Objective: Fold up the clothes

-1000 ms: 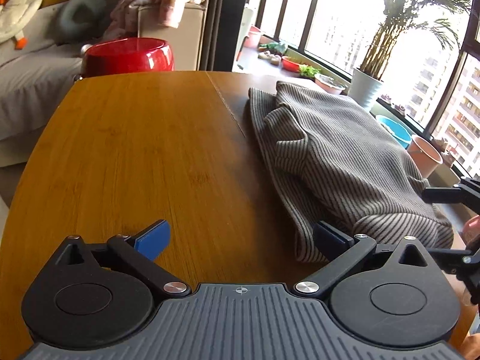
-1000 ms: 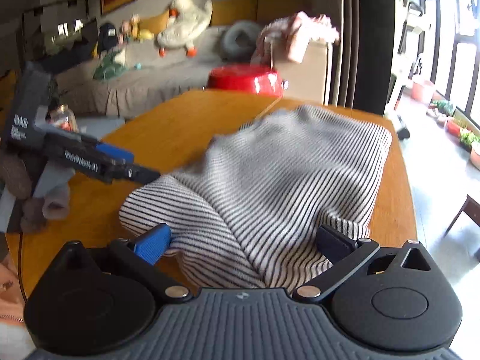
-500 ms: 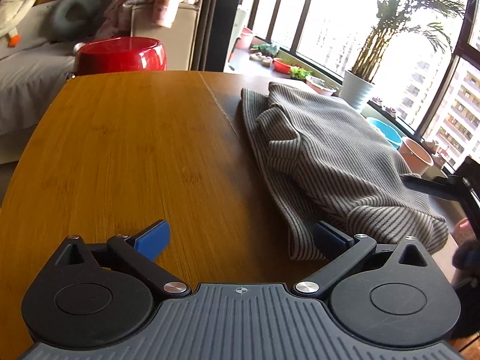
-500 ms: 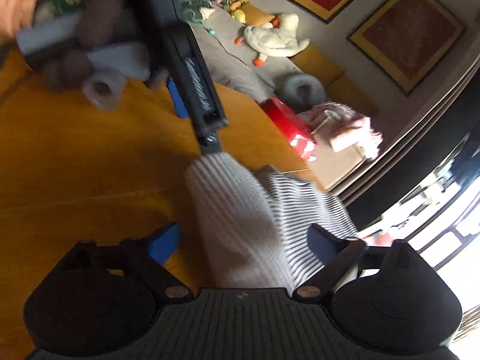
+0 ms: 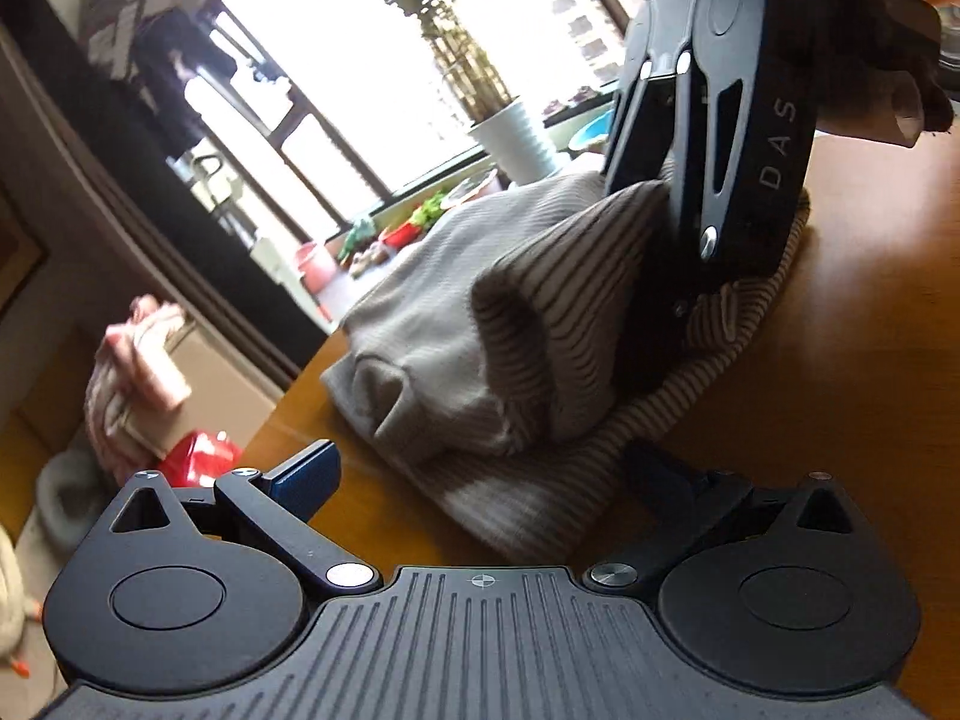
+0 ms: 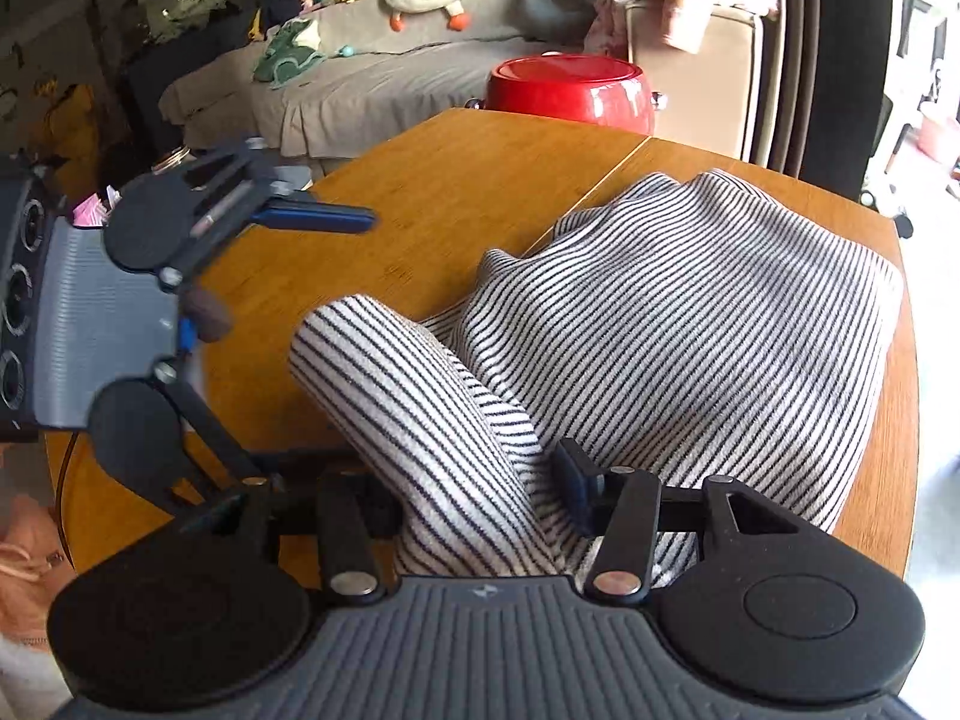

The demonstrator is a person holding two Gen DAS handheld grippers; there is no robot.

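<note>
A striped grey-and-white sweater [image 6: 690, 312] lies bunched on the wooden table [image 6: 450, 180]. My right gripper [image 6: 474, 480] has a raised roll of the sweater [image 6: 384, 372] between its fingers, and its jaws are closing with the pads pressing into the fabric. From the left wrist view, the right gripper [image 5: 660, 300] comes down from above onto that lifted fold [image 5: 558, 312]. My left gripper [image 5: 480, 474] is open and rolled onto its side, with the sweater's near hem [image 5: 522, 504] between its blue fingers, which do not touch it. The right wrist view shows the left gripper [image 6: 354, 336] just left of the roll.
A red pot [image 6: 570, 90] stands beyond the table's far end, beside a box [image 6: 690, 60] draped with pink cloth. A grey sofa [image 6: 360, 78] with plush toys sits behind. A white potted plant [image 5: 516, 144] stands by the window. The table's right edge [image 6: 906, 360] runs close to the sweater.
My left gripper has rolled onto its side and moved in toward the sweater's near end. My right gripper's jaws have narrowed from wide open onto a lifted fold of the sweater.
</note>
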